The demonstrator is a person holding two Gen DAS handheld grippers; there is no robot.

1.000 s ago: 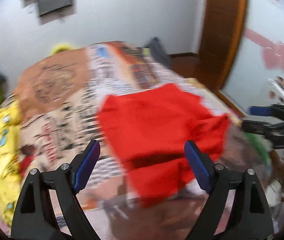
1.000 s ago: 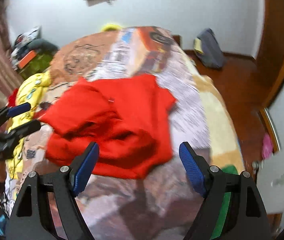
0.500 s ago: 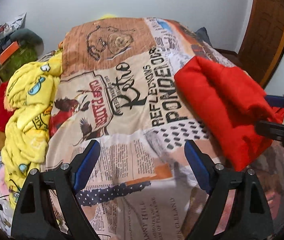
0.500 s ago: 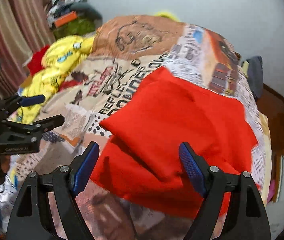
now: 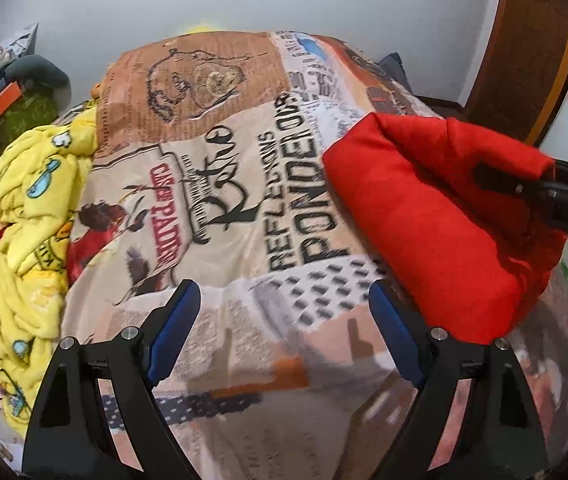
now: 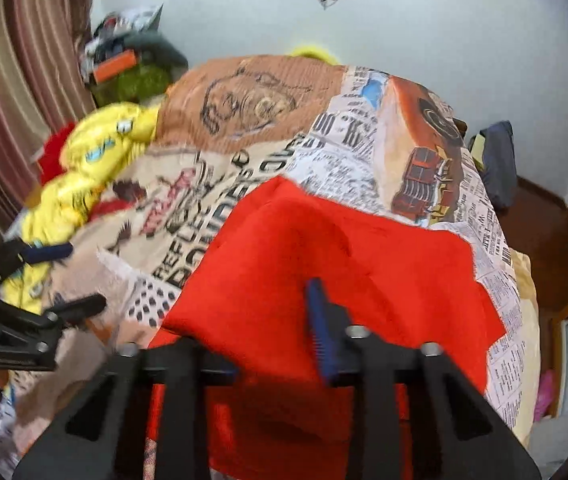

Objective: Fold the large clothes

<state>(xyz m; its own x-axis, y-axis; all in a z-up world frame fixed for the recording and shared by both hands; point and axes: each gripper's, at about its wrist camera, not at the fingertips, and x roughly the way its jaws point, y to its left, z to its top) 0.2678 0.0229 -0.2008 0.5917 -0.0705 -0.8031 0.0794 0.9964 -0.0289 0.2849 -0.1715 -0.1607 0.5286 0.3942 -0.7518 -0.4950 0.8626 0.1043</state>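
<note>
While the folded stack waits on the bed: I keep one tool free and one tool gripping.
Right gripper (image 6: 284, 344): my fingers are pinched together on the near edge of the red garment (image 6: 323, 264), cloth bunched between the blue pads, so I can drag or lift the bundle as one piece.
Left gripper (image 5: 280, 328): my fingers are spread wide with nothing between them, hovering over bare bedspread to the left of the garment, free to take a second hold.
Red garment: it lies in thick doubled layers on the right half of the bed, its near edge gathered into my right gripper; it reads to me as already folded at least once.
Newspaper-print bedspread (image 5: 244, 208): it serves as my flat work surface.
Yellow blanket (image 5: 28, 216): it is heaped along the left edge, well apart from the fold.
Risk, as I judge it: a single pinch may let the loose layers slip and unfold.
</note>
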